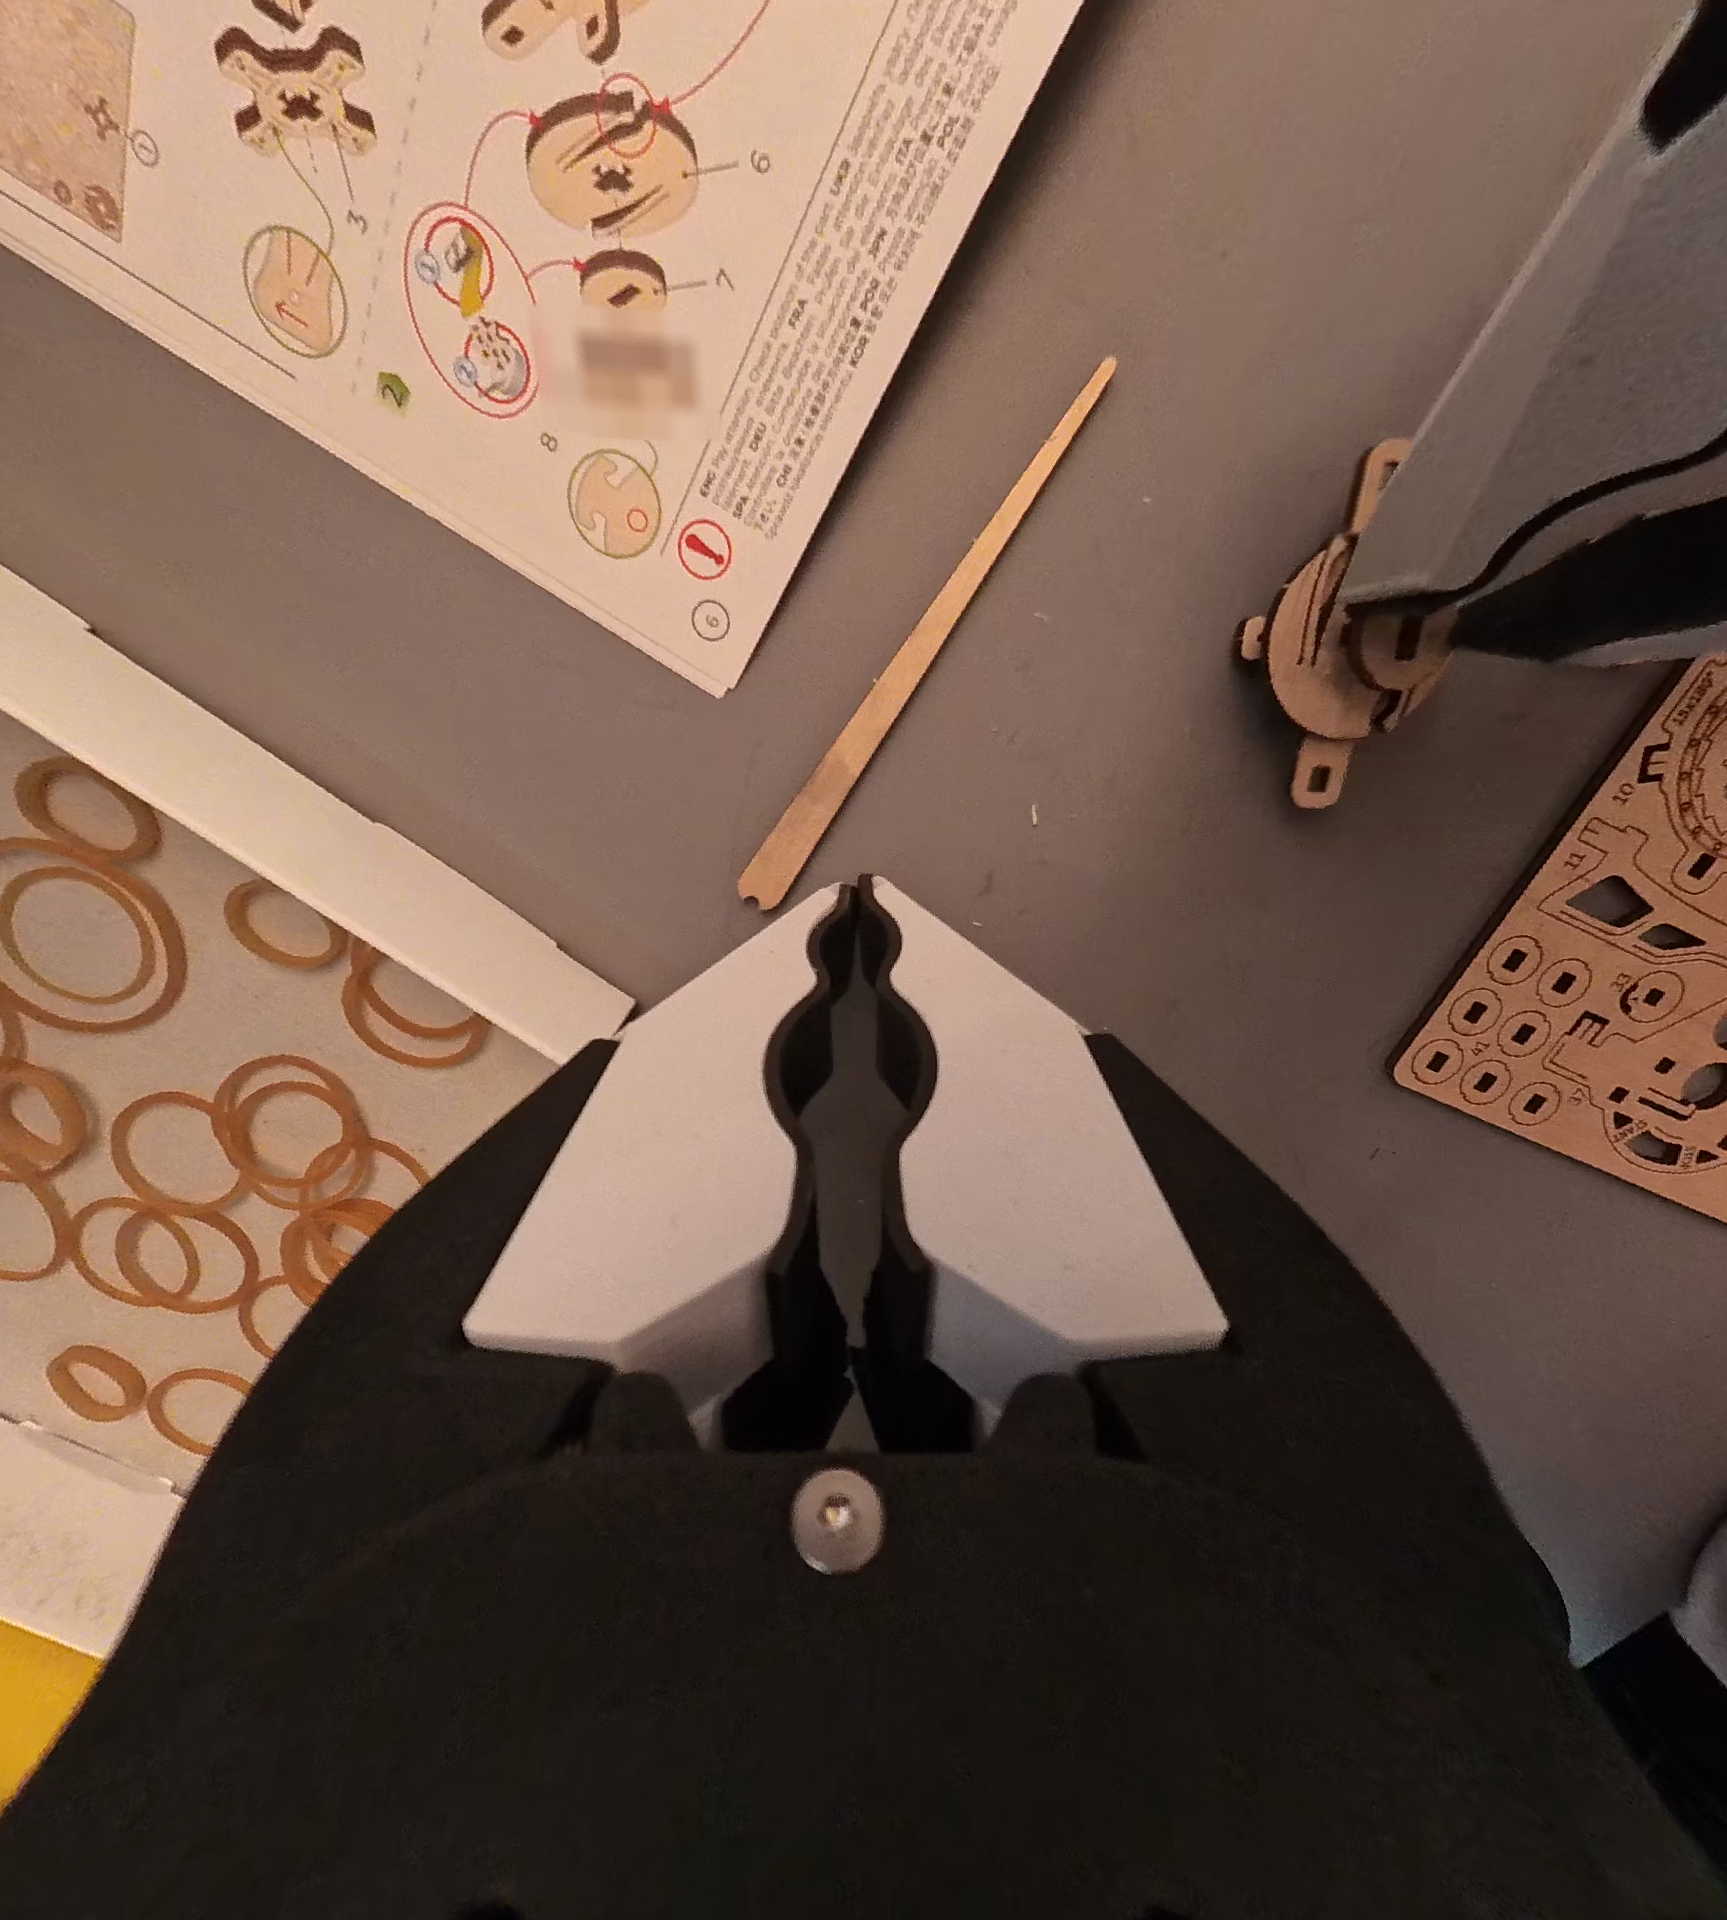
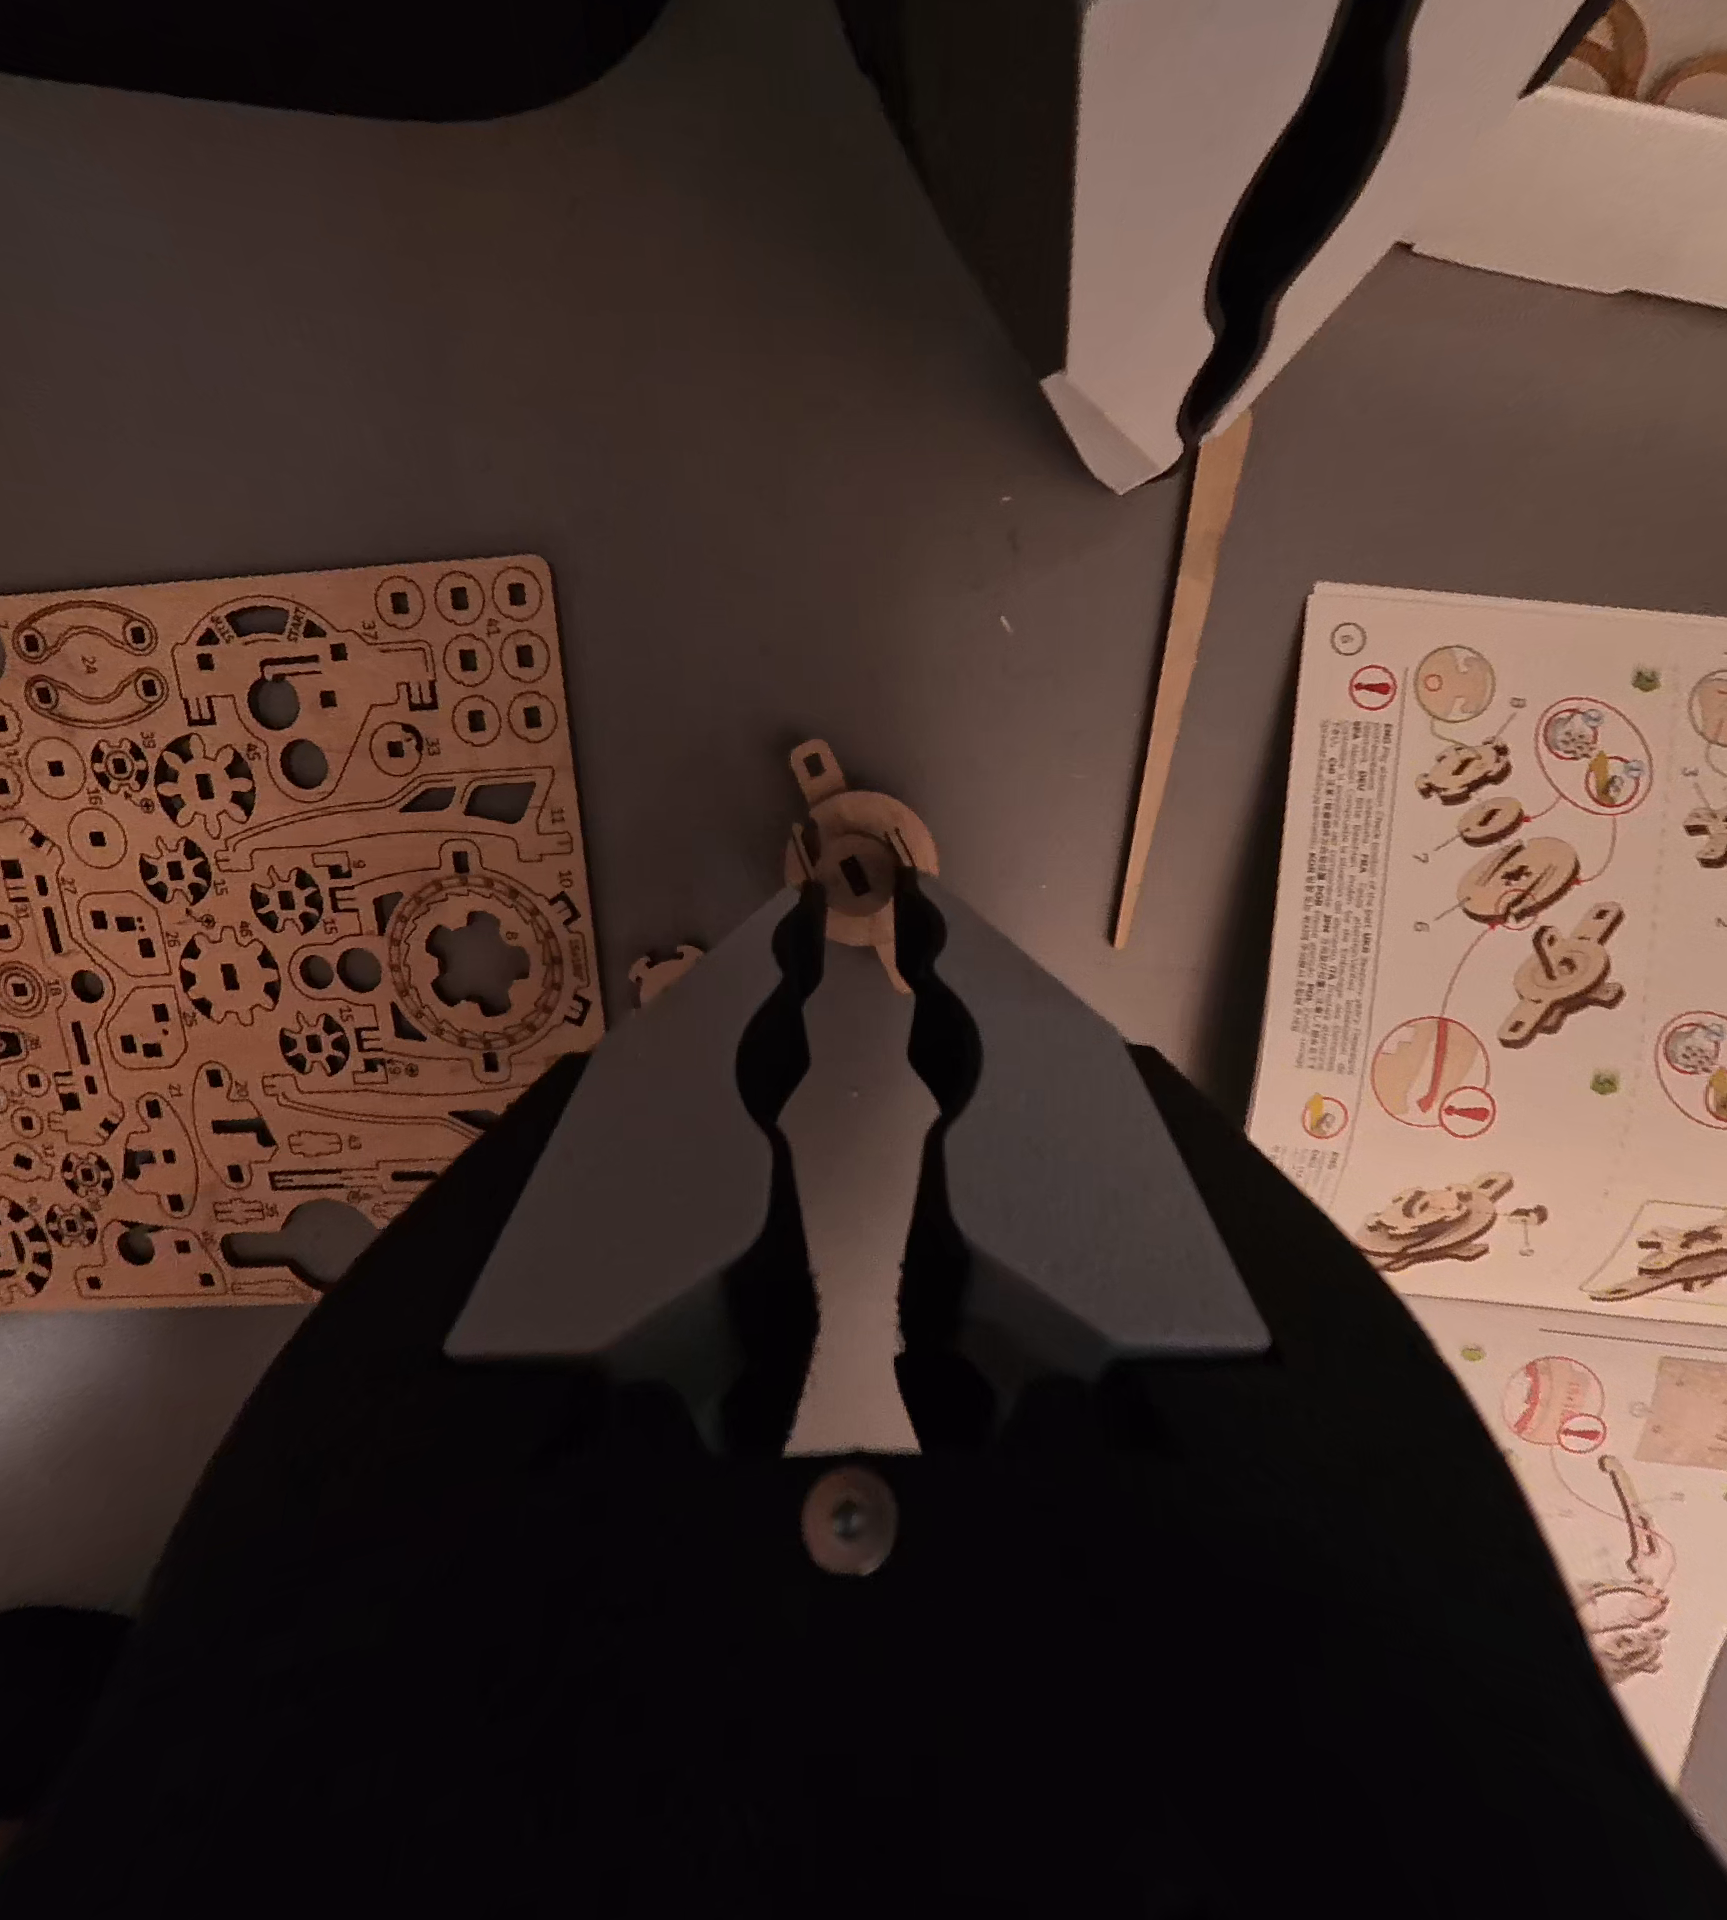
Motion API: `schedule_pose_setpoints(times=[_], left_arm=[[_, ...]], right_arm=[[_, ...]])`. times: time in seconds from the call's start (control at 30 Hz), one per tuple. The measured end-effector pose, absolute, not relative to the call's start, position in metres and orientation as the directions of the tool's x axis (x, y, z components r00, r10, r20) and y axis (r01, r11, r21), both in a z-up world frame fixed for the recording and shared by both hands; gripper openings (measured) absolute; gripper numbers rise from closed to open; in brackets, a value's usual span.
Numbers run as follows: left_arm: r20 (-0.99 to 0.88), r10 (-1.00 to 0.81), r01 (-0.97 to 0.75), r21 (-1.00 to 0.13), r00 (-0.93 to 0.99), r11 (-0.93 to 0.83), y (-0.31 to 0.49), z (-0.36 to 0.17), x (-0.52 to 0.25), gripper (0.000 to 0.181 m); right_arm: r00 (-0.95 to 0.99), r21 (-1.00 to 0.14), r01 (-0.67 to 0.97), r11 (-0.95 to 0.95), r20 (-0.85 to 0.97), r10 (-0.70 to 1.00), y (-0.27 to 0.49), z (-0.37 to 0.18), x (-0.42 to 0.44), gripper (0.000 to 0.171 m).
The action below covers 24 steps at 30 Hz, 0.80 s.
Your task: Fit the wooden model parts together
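Wooden model part [image 2: 854, 873] in right tool [image 2: 851, 896], parts sheet [image 2: 246, 935] beside, stick [image 2: 1176, 686] apart.

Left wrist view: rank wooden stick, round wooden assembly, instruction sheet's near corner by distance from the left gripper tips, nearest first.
From the left gripper, jaws closed and empty:
1. Wooden stick: its near end lies just left of the tips.
2. Instruction sheet: its corner sits ahead, to the left.
3. Round wooden assembly: far right, clamped by the right gripper.
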<state>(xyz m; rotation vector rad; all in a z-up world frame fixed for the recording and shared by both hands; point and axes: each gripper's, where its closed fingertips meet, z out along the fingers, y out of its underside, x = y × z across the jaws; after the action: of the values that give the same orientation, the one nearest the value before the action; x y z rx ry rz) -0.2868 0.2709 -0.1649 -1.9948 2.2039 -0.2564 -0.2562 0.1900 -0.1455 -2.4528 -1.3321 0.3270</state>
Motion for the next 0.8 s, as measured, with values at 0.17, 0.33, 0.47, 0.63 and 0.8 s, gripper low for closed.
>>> schedule_pose_setpoints(times=[0.17, 0.33, 0.47, 0.63, 0.8], left_arm=[[0.047, -0.992, -0.969, -0.223, -0.117, 0.104, 0.270, -0.165, -0.288, 0.000], [0.338, -0.931, -0.966, -0.253, -0.135, 0.048, 0.233, -0.150, -0.287, 0.000], [0.413, -0.884, -0.924, -0.378, -0.221, 0.055, 0.214, -0.117, -0.278, 0.000], [0.229, -0.845, -0.731, -0.638, -0.483, 0.245, 0.197, -0.082, -0.265, 0.000], [0.042, -0.814, -0.504, -0.803, -0.579, 0.317, 0.181, -0.070, -0.254, 0.014]], right_arm=[[0.596, -0.424, 0.697, -0.578, -0.104, 0.796, 0.192, -0.145, -0.256, 0.015], [0.637, -0.438, 0.654, -0.617, -0.123, 0.761, 0.193, -0.144, -0.254, 0.015], [0.642, -0.480, 0.638, -0.602, -0.099, 0.760, 0.193, -0.130, -0.255, 0.022], [0.609, -0.578, 0.649, -0.495, 0.006, 0.793, 0.188, -0.106, -0.243, 0.023], [0.603, -0.786, 0.551, -0.283, 0.141, 0.785, 0.191, -0.097, -0.248, 0.018]])
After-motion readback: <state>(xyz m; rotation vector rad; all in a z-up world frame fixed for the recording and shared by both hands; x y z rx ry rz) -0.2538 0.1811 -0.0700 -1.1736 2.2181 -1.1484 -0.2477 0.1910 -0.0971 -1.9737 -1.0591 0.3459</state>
